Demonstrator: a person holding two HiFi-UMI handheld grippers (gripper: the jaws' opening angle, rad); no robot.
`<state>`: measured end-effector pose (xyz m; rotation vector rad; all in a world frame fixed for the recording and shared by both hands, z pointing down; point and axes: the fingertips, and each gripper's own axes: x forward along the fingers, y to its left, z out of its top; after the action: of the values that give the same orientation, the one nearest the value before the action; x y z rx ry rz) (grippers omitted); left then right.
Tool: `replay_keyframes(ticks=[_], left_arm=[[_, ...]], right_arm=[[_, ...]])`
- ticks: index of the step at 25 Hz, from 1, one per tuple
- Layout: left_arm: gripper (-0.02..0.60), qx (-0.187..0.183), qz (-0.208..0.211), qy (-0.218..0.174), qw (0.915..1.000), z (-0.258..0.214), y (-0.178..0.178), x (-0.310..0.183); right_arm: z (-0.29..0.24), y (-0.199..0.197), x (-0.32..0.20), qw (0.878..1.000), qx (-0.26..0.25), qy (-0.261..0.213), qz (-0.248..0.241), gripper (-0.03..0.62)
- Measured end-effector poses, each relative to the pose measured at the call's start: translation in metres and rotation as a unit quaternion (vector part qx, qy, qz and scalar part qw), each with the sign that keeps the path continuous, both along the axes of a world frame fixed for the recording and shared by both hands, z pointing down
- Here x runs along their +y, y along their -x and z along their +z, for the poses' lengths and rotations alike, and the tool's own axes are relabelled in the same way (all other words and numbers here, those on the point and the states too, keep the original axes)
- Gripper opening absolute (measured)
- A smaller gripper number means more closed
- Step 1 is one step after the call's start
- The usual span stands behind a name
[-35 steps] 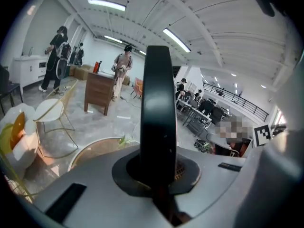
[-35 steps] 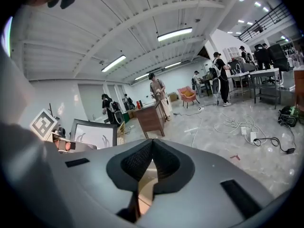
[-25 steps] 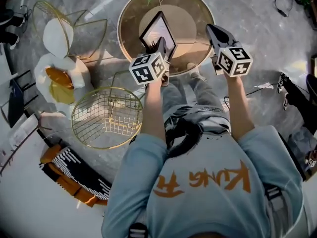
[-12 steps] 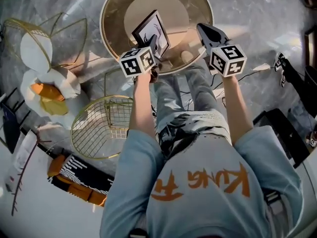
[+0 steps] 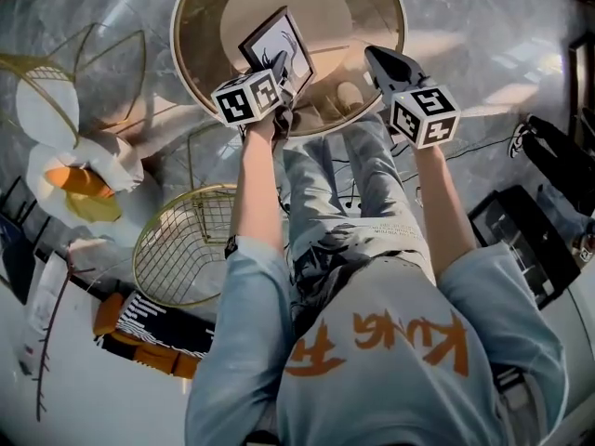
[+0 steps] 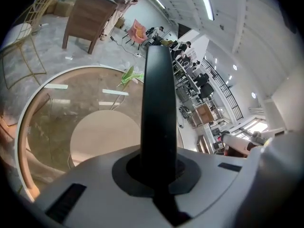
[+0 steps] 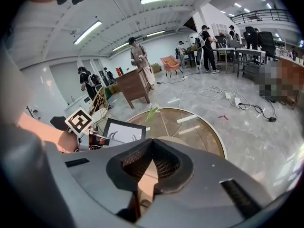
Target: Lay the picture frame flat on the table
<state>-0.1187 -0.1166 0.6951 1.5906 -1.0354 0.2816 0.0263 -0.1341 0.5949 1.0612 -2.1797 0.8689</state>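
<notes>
Showing white print, picture frame [image 5: 268, 40] is black-rimmed.

Left gripper [image 5: 280, 63] has brought the picture frame [image 5: 270, 40] lower.

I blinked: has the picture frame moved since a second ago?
Yes: the picture frame has shifted inward over the round table, away from its near rim.

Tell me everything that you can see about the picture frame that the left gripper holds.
The picture frame is rectangular, with a thin black border around a white picture that bears dark brush-like strokes. It looks rigid; its material is unclear. It is tilted, not flat, over the round glass-topped table. The left gripper is shut on its near edge, and nothing else grips it. Whether it touches the table top cannot be told.
</notes>
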Motion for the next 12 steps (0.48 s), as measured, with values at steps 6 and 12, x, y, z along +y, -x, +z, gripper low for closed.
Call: replay_keyframes(ticks=[6,12], left_arm=[[0.026,0.015,0.018,0.014,0.9996,0.022,-0.006,-0.003],[0.029,0.01,0.027,0.034,0.999,0.044,0.0,-0.006]], right_arm=[[0.018,0.005,-0.009,1.0,0.002,-0.002,0.006,-0.003],[0.038,0.016,-0.014,1.0,0.002,0.001,0.006,-0.003]])
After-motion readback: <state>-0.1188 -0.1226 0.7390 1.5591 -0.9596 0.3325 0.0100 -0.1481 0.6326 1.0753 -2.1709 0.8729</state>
